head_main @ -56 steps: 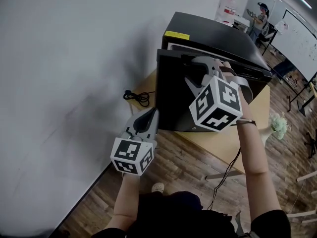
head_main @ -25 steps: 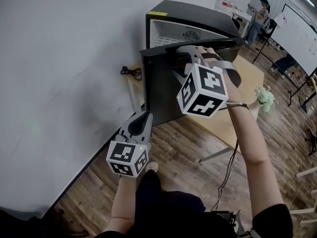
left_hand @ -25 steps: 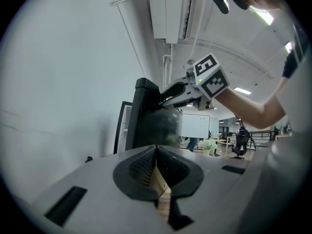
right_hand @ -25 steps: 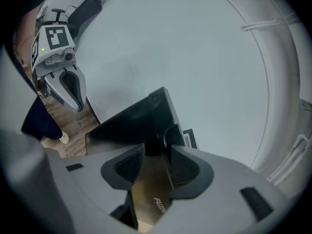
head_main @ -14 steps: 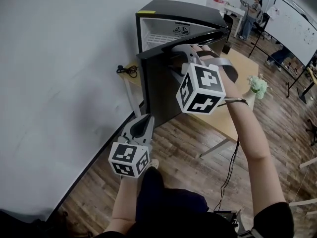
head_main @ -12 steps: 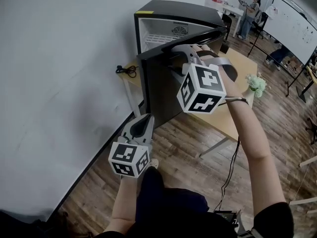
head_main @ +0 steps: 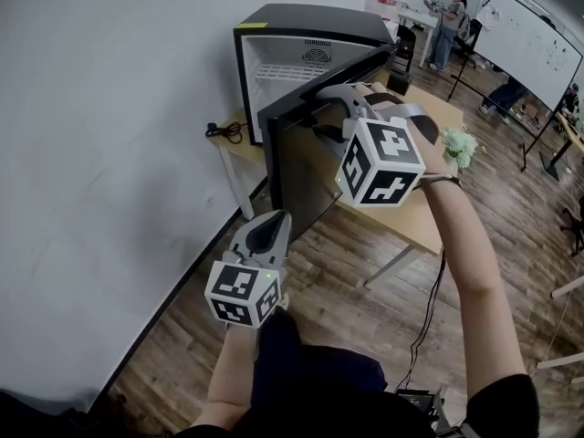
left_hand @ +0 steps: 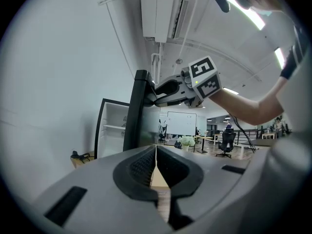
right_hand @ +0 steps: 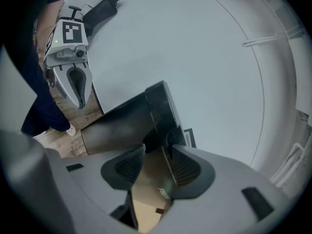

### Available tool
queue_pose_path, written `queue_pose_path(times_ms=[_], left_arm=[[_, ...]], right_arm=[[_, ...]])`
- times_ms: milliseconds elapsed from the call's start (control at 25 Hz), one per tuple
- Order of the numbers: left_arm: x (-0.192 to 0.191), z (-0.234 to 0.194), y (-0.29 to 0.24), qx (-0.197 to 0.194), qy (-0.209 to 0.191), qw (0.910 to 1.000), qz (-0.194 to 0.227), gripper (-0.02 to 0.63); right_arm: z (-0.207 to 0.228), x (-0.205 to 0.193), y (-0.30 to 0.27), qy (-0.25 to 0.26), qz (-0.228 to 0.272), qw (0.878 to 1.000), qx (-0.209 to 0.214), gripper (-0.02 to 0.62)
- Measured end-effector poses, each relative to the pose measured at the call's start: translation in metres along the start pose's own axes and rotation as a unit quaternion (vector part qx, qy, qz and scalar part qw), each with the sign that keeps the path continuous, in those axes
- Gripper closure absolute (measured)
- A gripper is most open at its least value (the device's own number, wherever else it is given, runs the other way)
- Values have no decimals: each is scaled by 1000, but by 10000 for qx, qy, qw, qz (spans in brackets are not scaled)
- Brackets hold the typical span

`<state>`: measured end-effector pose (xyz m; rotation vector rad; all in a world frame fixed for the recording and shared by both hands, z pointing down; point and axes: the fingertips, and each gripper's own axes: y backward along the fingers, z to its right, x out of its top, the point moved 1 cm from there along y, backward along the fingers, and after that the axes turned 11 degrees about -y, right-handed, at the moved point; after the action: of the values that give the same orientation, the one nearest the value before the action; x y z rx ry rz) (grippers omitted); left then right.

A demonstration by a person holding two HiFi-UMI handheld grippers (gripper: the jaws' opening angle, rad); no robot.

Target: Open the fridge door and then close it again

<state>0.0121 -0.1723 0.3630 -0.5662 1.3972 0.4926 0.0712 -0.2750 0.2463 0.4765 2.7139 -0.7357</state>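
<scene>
A black mini fridge [head_main: 310,24] stands on a wooden table [head_main: 429,222] with its door [head_main: 297,172] swung partly open, so the white inside [head_main: 274,76] shows. My right gripper [head_main: 330,109] is shut on the door's top edge; in the right gripper view its jaws [right_hand: 158,162] straddle that edge of the door [right_hand: 122,126]. My left gripper [head_main: 275,222] hangs lower, in front of the door and apart from it, shut and holding nothing. In the left gripper view its pads [left_hand: 156,152] meet, with the door [left_hand: 139,111] ahead.
A white wall runs along the left. A black cable [head_main: 222,131] lies on the table left of the fridge. White flowers [head_main: 456,144] stand at the table's right. Wooden floor lies below; people and a whiteboard [head_main: 529,35] are far back.
The door has swung wider with my right gripper on its top edge, and more of the white inside shows. My left gripper stays shut and has shifted slightly.
</scene>
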Motion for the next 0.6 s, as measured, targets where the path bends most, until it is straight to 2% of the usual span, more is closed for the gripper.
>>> queue_pose_path(times_ms=[600], left_arm=[[9,54,-5,-416,-57,9991,101,598]], right_arm=[[-13,-33,56,259,10,9997,-18,446]])
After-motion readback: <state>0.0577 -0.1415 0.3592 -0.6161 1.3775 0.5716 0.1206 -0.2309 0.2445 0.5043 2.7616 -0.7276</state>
